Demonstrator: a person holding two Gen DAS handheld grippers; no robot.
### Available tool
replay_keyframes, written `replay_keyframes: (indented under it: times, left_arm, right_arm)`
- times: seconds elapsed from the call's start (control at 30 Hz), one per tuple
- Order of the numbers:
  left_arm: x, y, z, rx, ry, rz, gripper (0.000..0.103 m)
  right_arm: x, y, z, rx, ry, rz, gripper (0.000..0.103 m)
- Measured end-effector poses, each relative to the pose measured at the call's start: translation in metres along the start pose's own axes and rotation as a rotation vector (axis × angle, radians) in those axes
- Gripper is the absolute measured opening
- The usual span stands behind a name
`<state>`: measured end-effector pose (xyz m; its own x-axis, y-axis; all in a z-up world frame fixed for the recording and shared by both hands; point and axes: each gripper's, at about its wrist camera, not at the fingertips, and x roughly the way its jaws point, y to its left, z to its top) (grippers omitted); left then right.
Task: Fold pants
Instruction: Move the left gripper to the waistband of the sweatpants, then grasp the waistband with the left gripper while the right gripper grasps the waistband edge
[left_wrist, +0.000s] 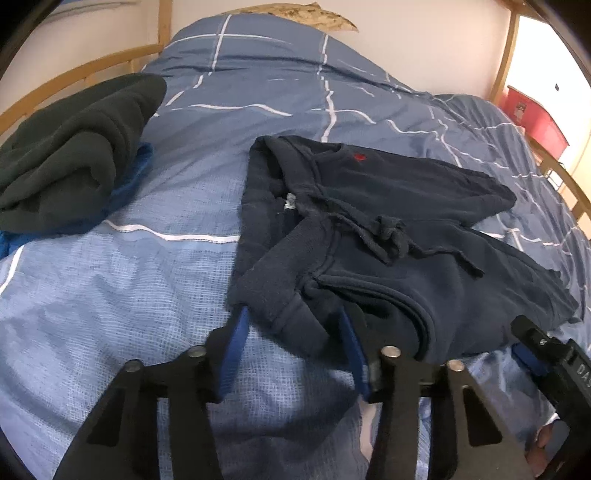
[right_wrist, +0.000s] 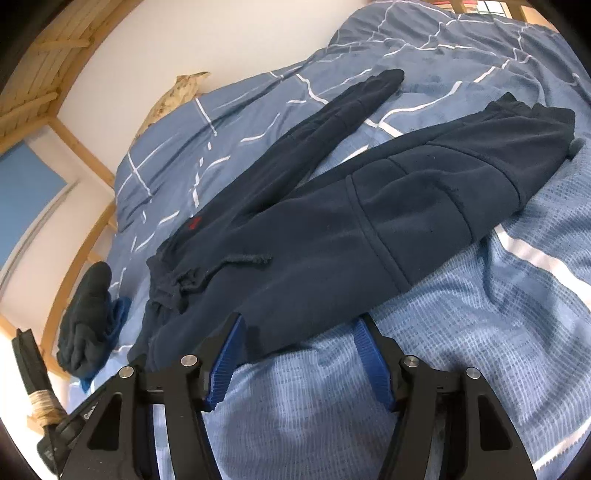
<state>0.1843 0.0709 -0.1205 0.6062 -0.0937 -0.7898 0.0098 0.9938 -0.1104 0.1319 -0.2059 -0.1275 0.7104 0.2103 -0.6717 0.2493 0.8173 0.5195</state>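
Navy sweatpants (left_wrist: 388, 236) lie spread on a blue checked duvet (left_wrist: 147, 277), with a knotted drawstring and a small red logo. In the right wrist view the pants (right_wrist: 332, 229) show both legs stretched away and apart. My left gripper (left_wrist: 291, 332) is open, its blue-padded fingers on either side of the near waistband corner. My right gripper (right_wrist: 299, 332) is open, its fingers straddling the near edge of the pants at the hip. The right gripper also shows at the lower right of the left wrist view (left_wrist: 546, 354).
A pile of dark green and blue clothing (left_wrist: 74, 155) lies to the left on the bed, also in the right wrist view (right_wrist: 88, 325). A wooden bed frame (left_wrist: 74, 74) borders the bed. A red box (left_wrist: 535, 118) stands at the right.
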Motion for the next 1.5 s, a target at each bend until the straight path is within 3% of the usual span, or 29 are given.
replay_keyframes:
  times: [0.03, 0.2, 0.3, 0.37, 0.63, 0.83, 1.0, 1.17, 1.5]
  left_arm:
    - [0.001, 0.0, 0.0, 0.002, 0.001, 0.014, 0.032]
    - [0.002, 0.002, -0.001, -0.014, 0.021, -0.009, 0.018]
    - [-0.002, -0.002, -0.001, -0.003, 0.008, 0.011, 0.017]
    - [-0.006, -0.005, -0.001, 0.002, -0.007, 0.025, 0.015]
    - [-0.032, -0.012, 0.018, -0.026, -0.069, 0.017, 0.015]
    - [-0.04, -0.02, 0.061, -0.019, -0.124, 0.027, 0.015]
    - [-0.031, -0.025, 0.102, -0.017, -0.117, 0.043, 0.015]
    - [0.003, -0.027, 0.147, -0.037, -0.05, 0.055, 0.015]
    - [0.078, -0.025, 0.178, -0.046, 0.054, 0.122, 0.015]
  right_arm:
    - [0.001, -0.001, 0.0, 0.003, 0.001, 0.001, 0.062]
    - [0.006, -0.006, 0.008, 0.024, -0.004, 0.003, 0.054]
    - [0.004, -0.008, 0.013, 0.025, -0.004, -0.004, 0.032]
    - [-0.002, -0.006, 0.016, -0.018, -0.02, -0.006, 0.013]
    - [-0.034, 0.015, 0.043, -0.109, -0.118, 0.033, 0.009]
    - [-0.026, 0.045, 0.094, -0.176, -0.153, 0.052, 0.008]
    - [0.0, 0.064, 0.134, -0.225, -0.121, 0.044, 0.008]
    - [0.041, 0.078, 0.17, -0.243, -0.059, 0.009, 0.008]
    - [0.143, 0.089, 0.203, -0.317, 0.12, -0.096, 0.008]
